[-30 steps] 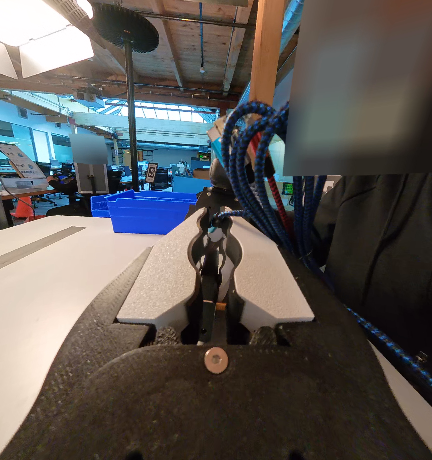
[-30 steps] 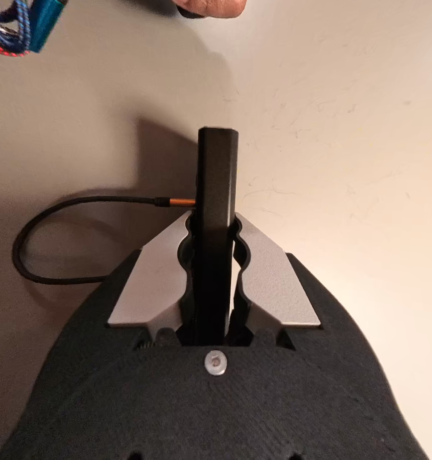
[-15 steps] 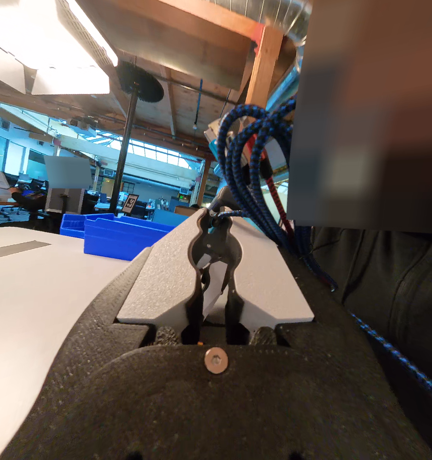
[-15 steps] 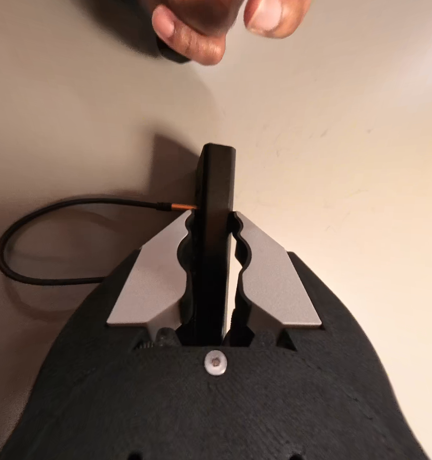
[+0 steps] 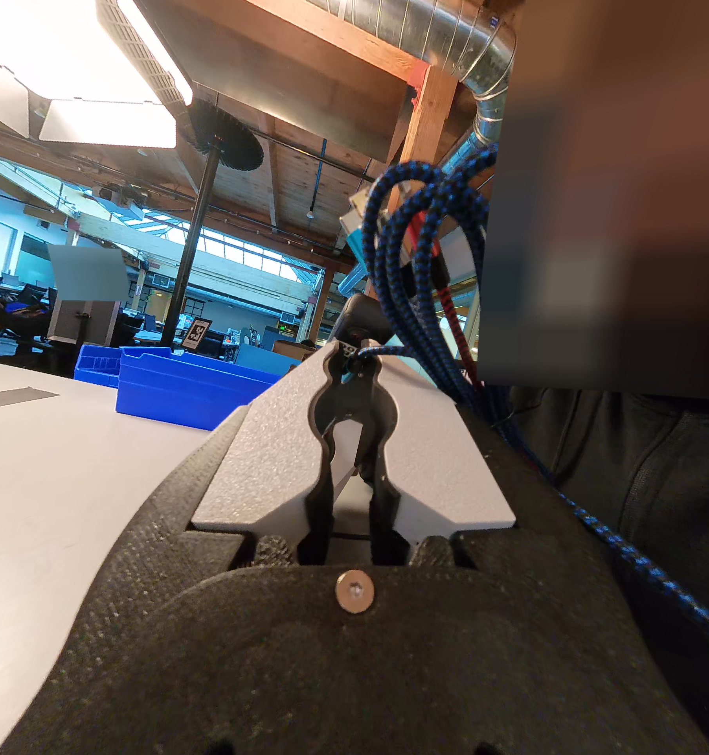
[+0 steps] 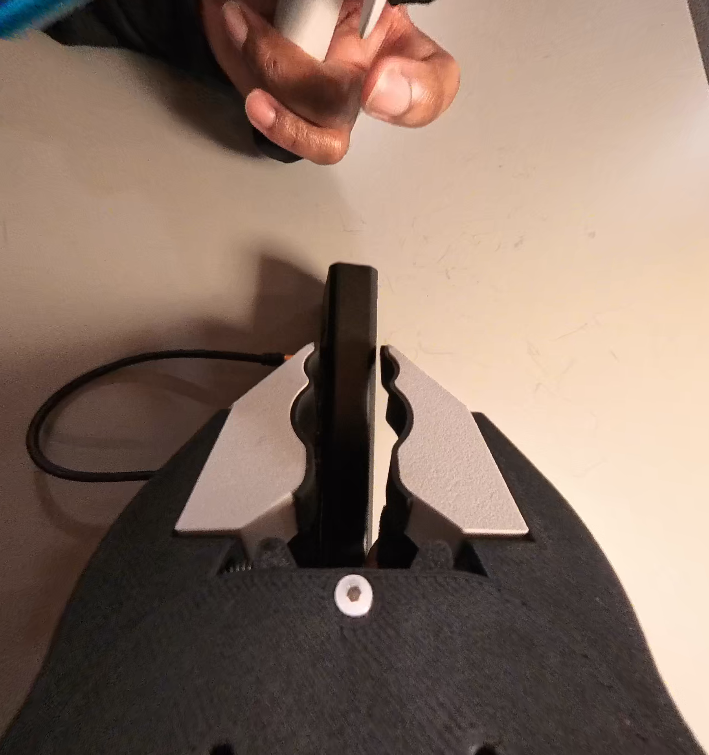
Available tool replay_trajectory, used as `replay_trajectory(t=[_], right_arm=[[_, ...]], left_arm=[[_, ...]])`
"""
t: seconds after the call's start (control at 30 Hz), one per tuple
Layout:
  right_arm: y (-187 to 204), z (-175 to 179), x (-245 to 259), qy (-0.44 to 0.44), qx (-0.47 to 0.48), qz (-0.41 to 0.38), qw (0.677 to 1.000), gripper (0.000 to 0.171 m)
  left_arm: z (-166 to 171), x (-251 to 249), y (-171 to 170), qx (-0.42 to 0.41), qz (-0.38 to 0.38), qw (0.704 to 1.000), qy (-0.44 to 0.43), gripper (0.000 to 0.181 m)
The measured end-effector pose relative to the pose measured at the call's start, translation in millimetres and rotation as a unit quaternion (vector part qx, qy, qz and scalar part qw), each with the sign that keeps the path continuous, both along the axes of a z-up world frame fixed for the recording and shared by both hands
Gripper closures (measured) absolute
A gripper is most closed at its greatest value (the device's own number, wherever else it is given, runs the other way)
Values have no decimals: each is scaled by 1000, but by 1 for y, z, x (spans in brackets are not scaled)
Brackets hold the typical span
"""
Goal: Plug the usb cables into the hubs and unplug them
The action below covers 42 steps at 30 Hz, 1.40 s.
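In the left wrist view my left gripper point(image 5: 355, 361) is raised above the white table point(image 5: 59, 470) and shut on the teal plug point(image 5: 346, 375) of a blue braided usb cable point(image 5: 389, 349). The cable runs from the fingertips to a hanging bundle of blue and red cables point(image 5: 410, 261). In the right wrist view my right gripper point(image 6: 346, 355) points down at the table point(image 6: 528, 265) with a black usb hub point(image 6: 351, 327) standing between its fingers. The left pad touches the hub, but a thin gap shows at the right pad point(image 6: 389, 363), so the gripper is open. The hub's thin black cable point(image 6: 99, 380) loops off to the left.
A person's hand point(image 6: 336, 94) holding a white handle is just beyond the hub. Blue bins point(image 5: 189, 388) stand on the table's far side. A person in dark clothing point(image 5: 630, 490) is close on the right. A black lamp pole point(image 5: 189, 253) stands behind the bins. Some 15 cm of space lies between my two pairs of fingers.
My right fingers have eased apart, and the right pad has come off the hub. The hand has moved into the right wrist view. My left gripper has tilted upward, still holding the plug.
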State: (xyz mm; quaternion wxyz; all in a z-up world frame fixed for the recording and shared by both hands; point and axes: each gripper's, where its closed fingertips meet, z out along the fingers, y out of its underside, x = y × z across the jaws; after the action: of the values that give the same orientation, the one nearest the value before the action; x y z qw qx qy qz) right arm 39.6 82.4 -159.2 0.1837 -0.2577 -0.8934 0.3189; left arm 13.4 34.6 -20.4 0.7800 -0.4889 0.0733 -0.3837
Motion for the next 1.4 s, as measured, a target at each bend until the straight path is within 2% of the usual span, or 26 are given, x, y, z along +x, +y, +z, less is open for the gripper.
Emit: replay_trajectory(t=[0.17, 0.33, 0.5, 0.77, 1.0, 1.27, 1.4], right_arm=[[-3, 16, 0, 15, -34, 1, 999, 140], [-22, 48, -10, 62, -128, -7, 990, 140], [-41, 80, -23, 115, -235, -42, 964, 142], [-52, 106, -31, 126, -369, -86, 917, 147], [-52, 117, -29, 156, -383, -87, 906, 153], [-53, 119, -27, 190, -361, -82, 909, 166], [-51, 120, -26, 204, -358, -76, 908, 167]], left_arm=[[-1, 1, 1, -2, 0, 1000, 3, 169], [-3, 5, 3, -4, 0, 1000, 12, 169], [0, 4, 1, 11, 0, 1000, -1, 169], [7, 0, -2, 39, -8, 998, -50, 169], [1, 8, 4, 25, -4, 999, -26, 169], [-5, 13, 11, 7, 3, 1000, -5, 169], [-6, 12, 12, -4, 0, 1000, -7, 169]])
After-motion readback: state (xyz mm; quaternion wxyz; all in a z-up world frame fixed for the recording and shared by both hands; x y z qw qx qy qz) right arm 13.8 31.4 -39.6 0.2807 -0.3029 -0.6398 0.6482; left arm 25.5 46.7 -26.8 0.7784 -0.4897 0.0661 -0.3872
